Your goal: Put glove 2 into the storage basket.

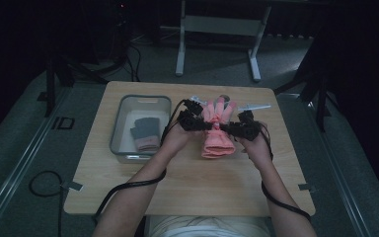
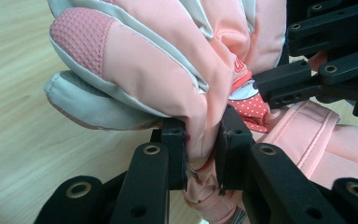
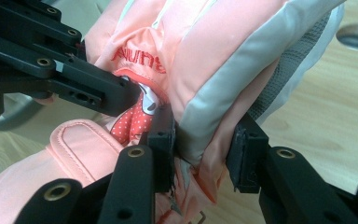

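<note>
A pink and grey padded glove (image 1: 217,141) lies at the middle of the wooden table (image 1: 143,197), fingers pointing away from the person. My left gripper (image 1: 204,125) pinches its left side at the wrist. In the left gripper view the left gripper (image 2: 203,140) is shut on a fold of the glove (image 2: 158,60). My right gripper (image 1: 228,128) grips the opposite side. In the right gripper view the right gripper (image 3: 205,140) is shut on the glove's (image 3: 214,51) grey-edged side. The two grippers face each other closely, and the glove looks slightly raised between them.
A grey bin (image 1: 120,121) stands left of the glove and holds a grey and pink knit glove (image 1: 145,132). A round hole (image 3: 356,36) sits in the tabletop near the glove's fingers. Bare table lies in front of the hands.
</note>
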The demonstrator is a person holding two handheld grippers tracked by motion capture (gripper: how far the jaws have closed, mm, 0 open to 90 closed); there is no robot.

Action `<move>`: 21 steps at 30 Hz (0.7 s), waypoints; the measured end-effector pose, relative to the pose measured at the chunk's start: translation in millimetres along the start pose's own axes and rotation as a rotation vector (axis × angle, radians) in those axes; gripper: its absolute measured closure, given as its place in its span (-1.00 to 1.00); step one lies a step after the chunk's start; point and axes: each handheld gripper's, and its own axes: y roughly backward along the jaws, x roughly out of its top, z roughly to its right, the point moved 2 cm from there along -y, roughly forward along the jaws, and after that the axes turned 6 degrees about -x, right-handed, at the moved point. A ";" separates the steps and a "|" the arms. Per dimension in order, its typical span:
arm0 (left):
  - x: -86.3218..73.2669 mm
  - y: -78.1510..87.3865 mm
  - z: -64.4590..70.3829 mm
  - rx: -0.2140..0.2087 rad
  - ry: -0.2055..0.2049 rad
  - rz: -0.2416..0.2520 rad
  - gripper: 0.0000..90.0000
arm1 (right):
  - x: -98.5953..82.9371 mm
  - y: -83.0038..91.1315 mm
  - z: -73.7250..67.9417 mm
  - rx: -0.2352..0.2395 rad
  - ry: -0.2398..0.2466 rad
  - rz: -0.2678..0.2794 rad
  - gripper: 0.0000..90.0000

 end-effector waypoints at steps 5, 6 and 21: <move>4.9 17.1 -1.3 0.023 0.000 0.014 0.69 | 15.5 1.9 -9.6 0.010 0.023 0.015 0.47; 5.7 21.9 -1.7 0.031 0.001 0.020 0.69 | 18.0 1.8 -11.1 0.015 0.029 0.016 0.47; 7.6 79.9 -14.9 0.112 0.017 0.059 0.69 | 61.4 -7.9 -51.1 0.072 0.100 0.047 0.47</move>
